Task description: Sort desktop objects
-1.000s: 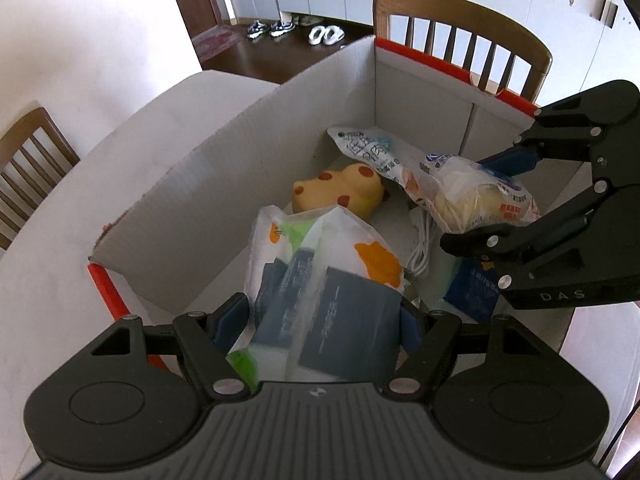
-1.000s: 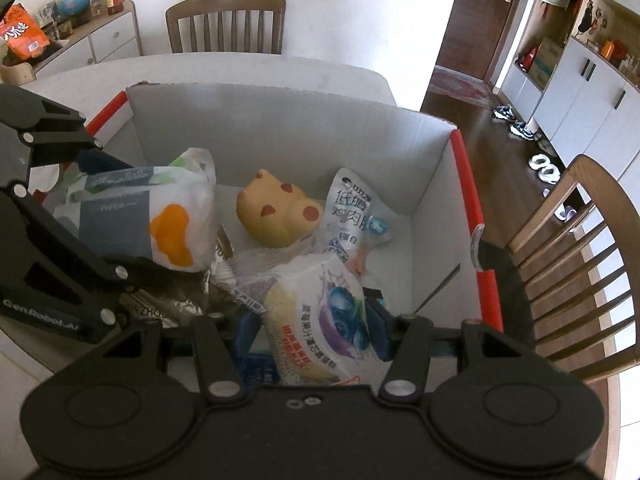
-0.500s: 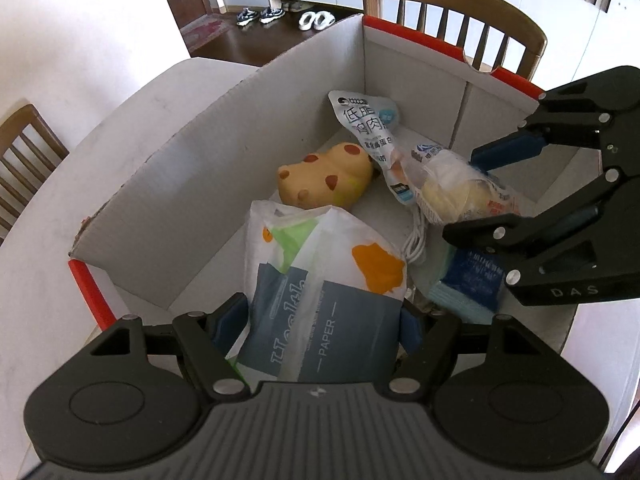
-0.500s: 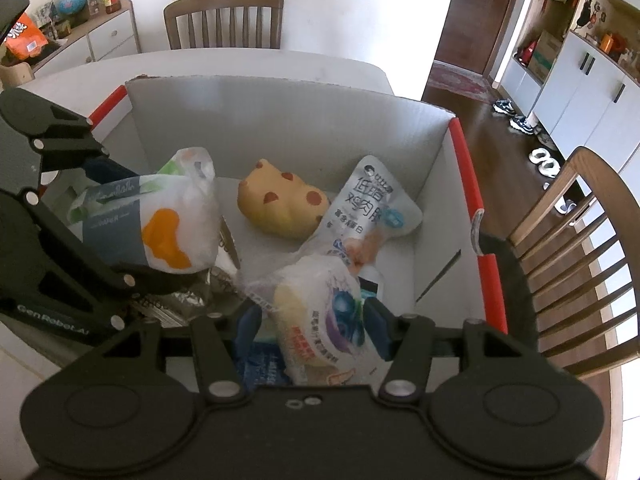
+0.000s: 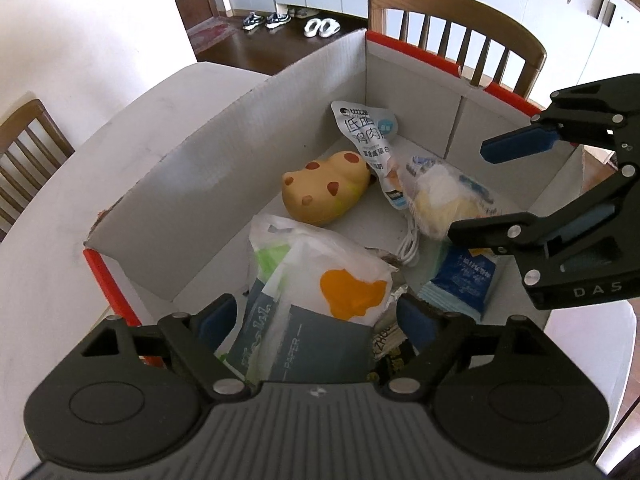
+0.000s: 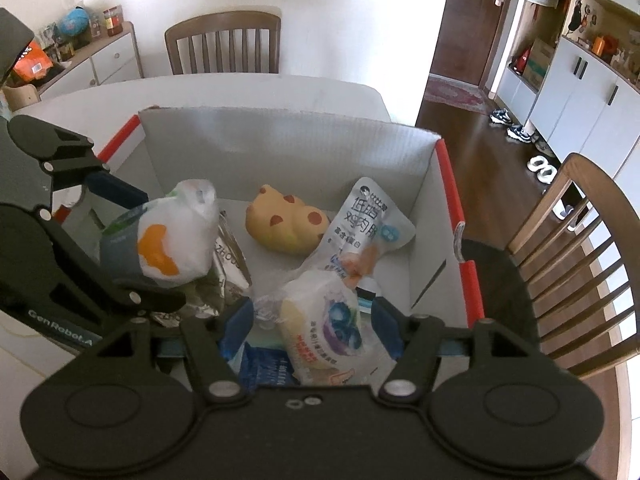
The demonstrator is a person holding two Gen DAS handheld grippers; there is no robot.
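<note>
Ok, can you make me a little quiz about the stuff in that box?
1. True or false: the yellow squishy toy with brown spots lies outside the white cardboard box with red edges.
2. What colour is the blob printed on the white plastic tissue pack? A orange, B purple, C black.
3. Fill the gap: in the right wrist view, behind the white table stands a brown wooden ___.

Key: 1 false, it lies inside the box. 2 A. 3 chair.
</note>
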